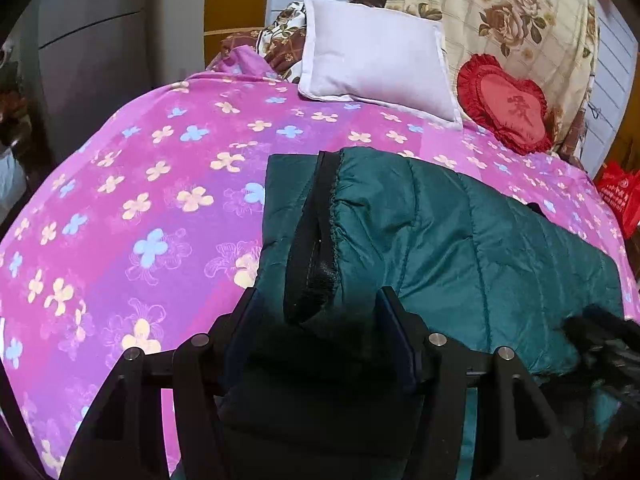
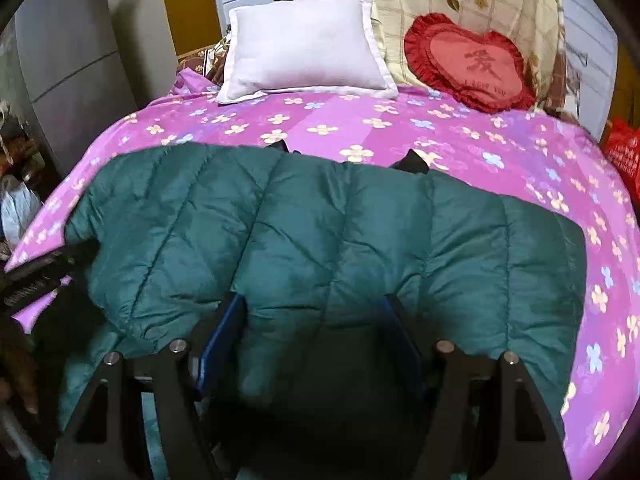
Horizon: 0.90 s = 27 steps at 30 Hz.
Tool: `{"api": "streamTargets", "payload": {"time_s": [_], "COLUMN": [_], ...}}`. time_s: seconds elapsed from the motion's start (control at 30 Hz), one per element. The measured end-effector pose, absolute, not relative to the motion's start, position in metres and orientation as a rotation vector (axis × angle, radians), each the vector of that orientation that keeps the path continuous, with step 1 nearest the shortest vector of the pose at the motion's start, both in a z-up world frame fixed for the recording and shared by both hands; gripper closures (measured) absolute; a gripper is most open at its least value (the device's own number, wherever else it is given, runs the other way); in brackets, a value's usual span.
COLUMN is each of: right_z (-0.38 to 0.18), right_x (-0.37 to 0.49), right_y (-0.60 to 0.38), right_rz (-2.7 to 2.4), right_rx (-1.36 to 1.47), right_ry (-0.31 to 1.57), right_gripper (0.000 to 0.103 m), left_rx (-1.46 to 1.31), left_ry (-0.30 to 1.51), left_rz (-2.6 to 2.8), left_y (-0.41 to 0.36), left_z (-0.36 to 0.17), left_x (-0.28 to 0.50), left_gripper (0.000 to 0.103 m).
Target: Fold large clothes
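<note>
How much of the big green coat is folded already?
Partly done: the green puffer jacket lies on the pink flowered bedsheet as a wide band, and its black-trimmed edge seems turned over. In hand: the left gripper and right gripper each have jacket fabric between their fingers. Left: probably folding the long band into a compact bundle.

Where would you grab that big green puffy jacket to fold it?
Grip the jacket along its near hem, coming from the foot of the bed. That edge hangs closest and bunches into a fold the fingers can pinch. The left gripper sits at the black-trimmed end, the right gripper farther along; both straddle fabric.
</note>
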State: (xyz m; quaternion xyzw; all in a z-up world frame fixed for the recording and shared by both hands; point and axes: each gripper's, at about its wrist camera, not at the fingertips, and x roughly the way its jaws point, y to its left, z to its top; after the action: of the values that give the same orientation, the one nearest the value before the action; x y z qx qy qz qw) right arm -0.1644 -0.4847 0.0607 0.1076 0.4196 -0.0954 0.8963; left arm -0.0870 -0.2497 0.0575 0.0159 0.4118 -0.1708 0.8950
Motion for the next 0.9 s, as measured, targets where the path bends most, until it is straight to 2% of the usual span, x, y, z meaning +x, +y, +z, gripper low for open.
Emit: {"api": "streamTargets", "payload": {"time_s": [0.2,0.4,0.63,0.9], "right_z": [0.083,0.052,0.081,0.087], "right_x": [-0.204,-0.202,-0.231,-0.265], "right_y": [-0.498,-0.517,-0.521,-0.533], "right_rz": [-0.255,-0.295,-0.327,-0.366], "right_rx": [0.197,0.22,0.258,0.316], "right_ry": [0.799,0.883,0.796,0.807], "right_gripper": [0.029,0.029,0.028,0.028], "left_rx": [0.042,0.075,0.051,0.091], "left_ry": [0.846,0.837,0.799,0.729], "left_rz": [-0.348,-0.345,-0.346,-0.378], "left_y": [-0.251,-0.254,-0.247,-0.242], "left_z": [0.056,0.056,0.075,0.095], "left_x": [-0.09,-0.093,-0.102,-0.13], "left_gripper": [0.063,0.063,0.063,0.063]}}
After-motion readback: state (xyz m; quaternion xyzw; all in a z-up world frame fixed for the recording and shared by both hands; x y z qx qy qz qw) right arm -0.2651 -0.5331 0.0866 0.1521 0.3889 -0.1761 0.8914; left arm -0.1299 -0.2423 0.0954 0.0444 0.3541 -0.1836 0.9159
